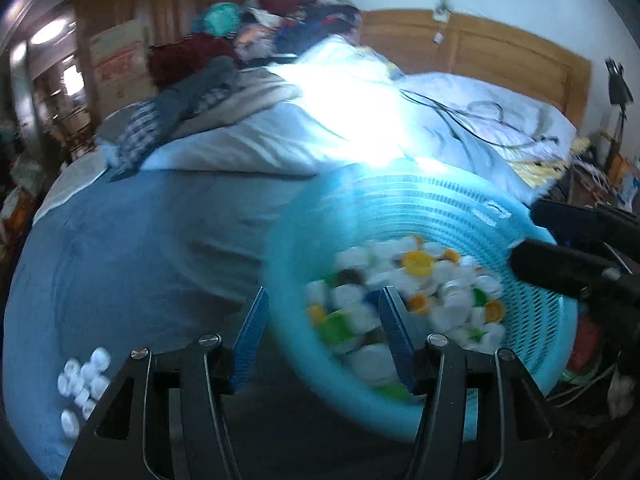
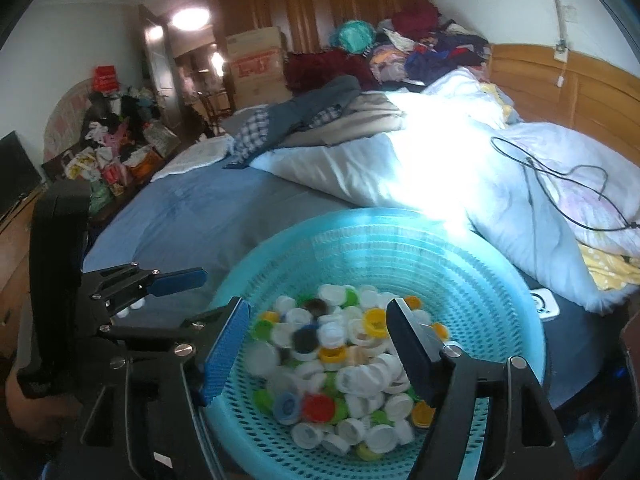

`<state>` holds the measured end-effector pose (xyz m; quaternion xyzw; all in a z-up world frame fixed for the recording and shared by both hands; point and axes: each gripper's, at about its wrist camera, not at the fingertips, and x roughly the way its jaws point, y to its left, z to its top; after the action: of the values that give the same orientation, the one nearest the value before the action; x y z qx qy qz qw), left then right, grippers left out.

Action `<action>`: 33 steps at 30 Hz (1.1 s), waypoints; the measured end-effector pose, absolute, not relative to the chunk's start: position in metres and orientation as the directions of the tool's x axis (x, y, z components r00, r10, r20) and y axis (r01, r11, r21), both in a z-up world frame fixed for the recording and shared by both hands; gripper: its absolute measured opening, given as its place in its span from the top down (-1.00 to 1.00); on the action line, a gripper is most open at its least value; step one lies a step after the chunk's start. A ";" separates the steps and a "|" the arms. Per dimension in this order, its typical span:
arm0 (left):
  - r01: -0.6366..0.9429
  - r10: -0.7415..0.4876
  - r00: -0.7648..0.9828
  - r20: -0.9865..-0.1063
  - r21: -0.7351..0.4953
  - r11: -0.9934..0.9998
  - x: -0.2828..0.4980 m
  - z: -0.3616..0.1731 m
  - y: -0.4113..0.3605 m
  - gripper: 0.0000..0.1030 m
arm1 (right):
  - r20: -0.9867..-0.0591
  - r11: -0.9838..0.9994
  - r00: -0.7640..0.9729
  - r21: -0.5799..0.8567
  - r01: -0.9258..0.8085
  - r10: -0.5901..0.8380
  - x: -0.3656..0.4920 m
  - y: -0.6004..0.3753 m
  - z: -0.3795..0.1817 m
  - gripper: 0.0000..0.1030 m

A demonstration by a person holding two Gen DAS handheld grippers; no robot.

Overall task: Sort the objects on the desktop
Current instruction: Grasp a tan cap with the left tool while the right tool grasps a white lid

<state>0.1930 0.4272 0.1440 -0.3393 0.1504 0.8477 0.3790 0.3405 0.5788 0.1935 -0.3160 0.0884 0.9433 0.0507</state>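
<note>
Turquoise basket (image 2: 472,280) beneath parted right claw (image 2: 316,344)

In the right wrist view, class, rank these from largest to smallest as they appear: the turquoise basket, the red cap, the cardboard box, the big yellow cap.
1. basket
2. cardboard box, though it is far from the camera
3. yellow cap and red cap: too alike to rank

free: bare blue sheet (image 2: 192,216) left of basket | blocked: turquoise basket (image 2: 400,240) heaped with bottle caps (image 2: 344,364) | white caps (image 1: 82,384) on sheet, near left | far: rumpled duvet (image 2: 400,160), black cable (image 2: 560,184)
</note>
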 end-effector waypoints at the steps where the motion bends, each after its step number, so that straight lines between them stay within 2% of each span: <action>1: -0.721 0.539 -0.498 -0.679 -0.022 -0.693 0.186 0.141 0.405 0.00 | -0.603 -0.983 -0.797 0.131 -0.126 0.022 0.339 0.570 0.192 -0.48; 5: -0.558 0.450 -0.586 -0.674 -0.068 -0.827 0.153 0.119 0.303 0.00 | -0.601 -0.997 -0.799 0.068 -0.040 -0.009 0.332 0.529 0.184 -0.50; 6: -0.519 0.427 -0.597 -0.679 -0.079 -0.851 0.146 0.112 0.281 0.00 | -0.593 -0.998 -0.805 0.049 -0.025 -0.009 0.330 0.518 0.183 -0.55; 8: -0.418 0.354 -0.619 -0.701 -0.087 -0.904 0.133 0.095 0.229 0.00 | -0.571 -1.000 -0.821 0.027 0.001 -0.016 0.328 0.498 0.183 -0.78; 12: -0.266 0.272 -0.616 -0.740 -0.129 -0.955 0.117 0.064 0.150 0.00 | -0.581 -0.994 -0.809 0.001 0.110 -0.090 0.318 0.455 0.176 -0.81; 16: -0.292 0.312 -0.568 -0.762 -0.169 -0.942 0.114 0.040 0.133 0.01 | -0.604 -0.989 -0.791 -0.023 0.145 -0.102 0.309 0.428 0.166 -0.81; 24: -0.367 0.372 -0.524 -0.766 -0.190 -0.910 0.107 0.018 0.151 0.01 | -0.665 -0.976 -0.729 0.000 0.219 -0.164 0.292 0.402 0.151 -0.79; 27: -0.367 0.370 -0.521 -0.769 -0.189 -0.911 0.102 0.013 0.152 0.15 | -0.692 -0.969 -0.692 0.045 0.243 -0.206 0.283 0.400 0.145 -0.54; 29: -0.373 0.369 -0.523 -0.768 -0.182 -0.910 0.101 0.011 0.152 0.40 | -0.705 -0.963 -0.668 0.085 0.256 -0.240 0.275 0.399 0.139 -0.23; 30: -0.374 0.367 -0.525 -0.768 -0.179 -0.910 0.100 0.011 0.152 0.49 | -0.709 -0.962 -0.662 0.090 0.259 -0.245 0.273 0.396 0.137 -0.16; 33: -0.372 0.376 -0.532 -0.759 -0.189 -0.909 0.101 0.014 0.148 0.51 | -0.719 -0.951 -0.640 0.099 0.291 -0.271 0.260 0.383 0.129 0.07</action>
<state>0.1014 0.1483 0.0139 -0.4342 -0.0019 0.8751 0.2136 0.2602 0.3830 0.1288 -0.3948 -0.0130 0.9055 -0.1552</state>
